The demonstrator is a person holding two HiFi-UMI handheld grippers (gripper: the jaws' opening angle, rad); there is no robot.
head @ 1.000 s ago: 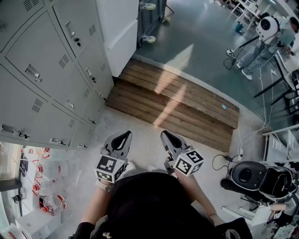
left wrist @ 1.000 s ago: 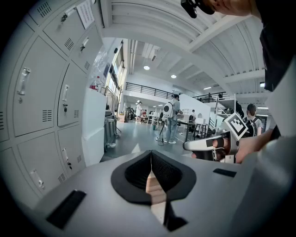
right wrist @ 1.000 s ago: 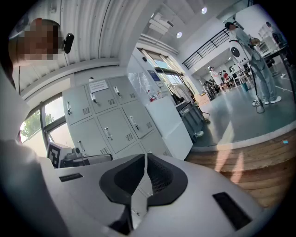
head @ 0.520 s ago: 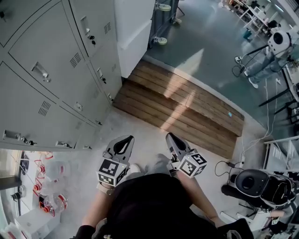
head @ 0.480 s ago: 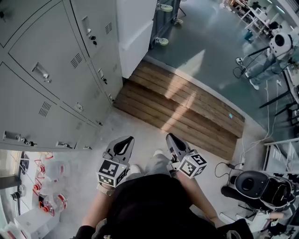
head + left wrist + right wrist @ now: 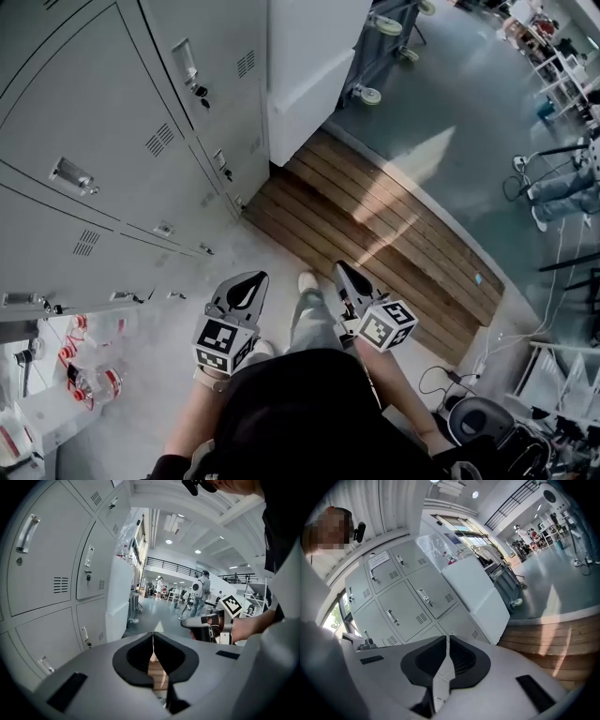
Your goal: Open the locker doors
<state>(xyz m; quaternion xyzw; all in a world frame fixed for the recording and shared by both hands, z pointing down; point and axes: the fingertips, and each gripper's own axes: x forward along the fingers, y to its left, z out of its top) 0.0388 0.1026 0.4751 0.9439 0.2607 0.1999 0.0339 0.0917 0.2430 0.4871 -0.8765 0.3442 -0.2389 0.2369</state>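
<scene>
the lockers (image 6: 112, 112) fill the upper left of the head view, every door in view shut. both grippers are held low in front of the person, well apart from any door. the left gripper (image 6: 246, 284) has its jaws pressed together on nothing. the right gripper (image 6: 345, 278) is the same, closed and empty.

judged from this, the step in hand is the approach; no handle is touched yet. to do it well, a gripper should first be spread, then brought square to one handle (image 6: 73, 174), with the jaws set across the bar rather than beside it. the pull should probably follow the door's swing, not run straight back. a small lock (image 6: 200, 91) sits under the upper handle (image 6: 186, 58) and may hold that door. the wooden step (image 6: 394, 234) lies near the person's feet, so footing wants care.

what the lockers hold cannot be told, as the doors hide it. some red-capped bottles (image 6: 94, 382) lie in a heap at the lower left, beside the lockers.
</scene>
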